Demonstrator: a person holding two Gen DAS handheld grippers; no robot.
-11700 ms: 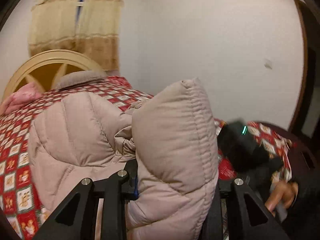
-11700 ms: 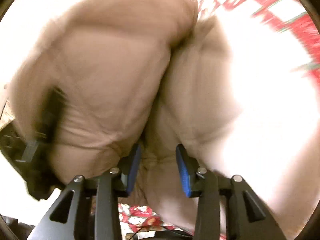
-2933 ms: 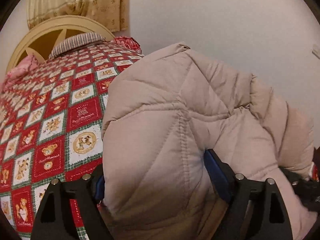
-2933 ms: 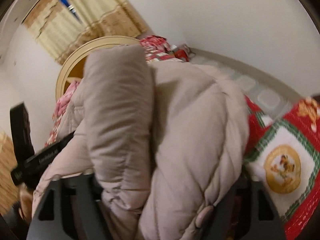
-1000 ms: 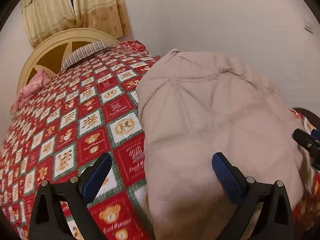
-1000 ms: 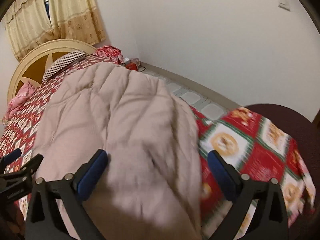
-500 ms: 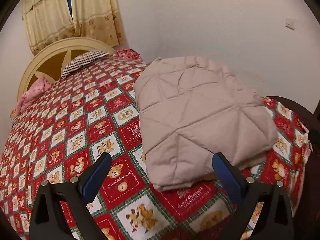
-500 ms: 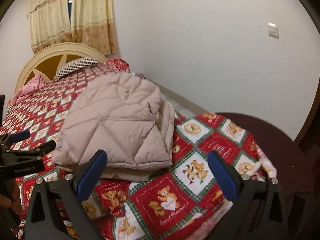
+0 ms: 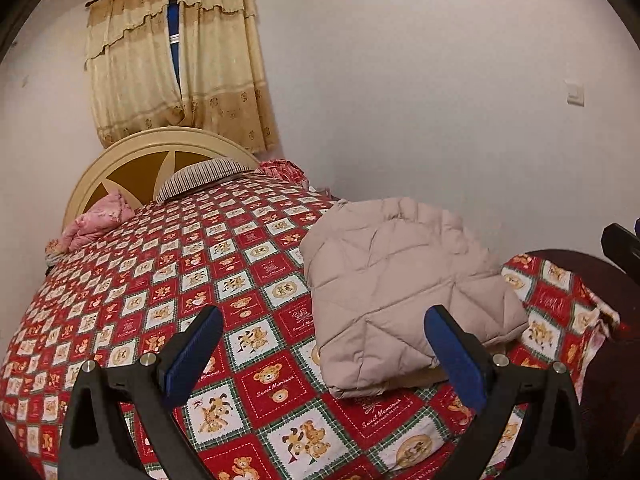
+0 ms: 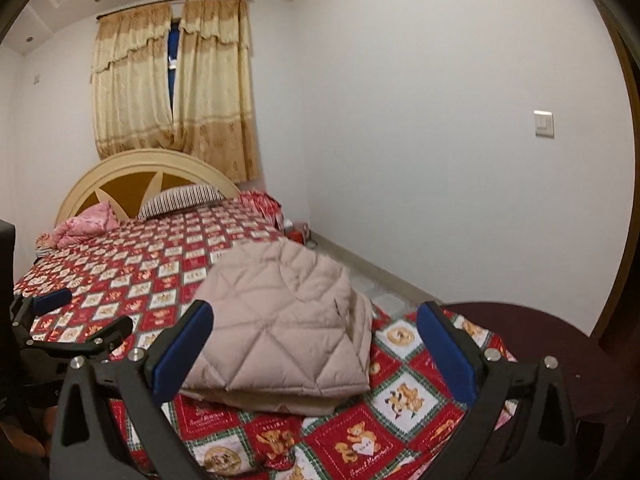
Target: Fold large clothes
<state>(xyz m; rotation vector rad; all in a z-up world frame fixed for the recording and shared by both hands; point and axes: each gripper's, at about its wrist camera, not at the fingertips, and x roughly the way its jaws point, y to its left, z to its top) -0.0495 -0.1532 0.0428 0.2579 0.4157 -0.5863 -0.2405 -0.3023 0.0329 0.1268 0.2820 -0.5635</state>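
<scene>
A beige quilted puffer coat (image 9: pixel 400 284) lies folded into a thick rectangle near the foot of the bed (image 9: pixel 168 264), on the red bear-patterned cover. The right wrist view shows the same coat (image 10: pixel 280 320) with its layers stacked. My left gripper (image 9: pixel 322 340) hangs above the bed in front of the coat, open and holding nothing. My right gripper (image 10: pixel 314 344) is also open and empty, raised back from the coat. The left gripper (image 10: pixel 80 316) appears at the left edge of the right wrist view. A black part of the right gripper (image 9: pixel 624 244) shows at the left wrist view's right edge.
A cream headboard (image 10: pixel 148 176), a striped pillow (image 10: pixel 180 198) and a pink bundle (image 10: pixel 84 222) are at the far end. A white wall (image 10: pixel 440 160) with a light switch (image 10: pixel 544 124) runs along the right. A dark rounded footboard (image 10: pixel 560 356) sits at the near right.
Both grippers let go of the coat and pulled back and up. The coat, earlier bunched in the jaws, now lies folded flat on the bed.
</scene>
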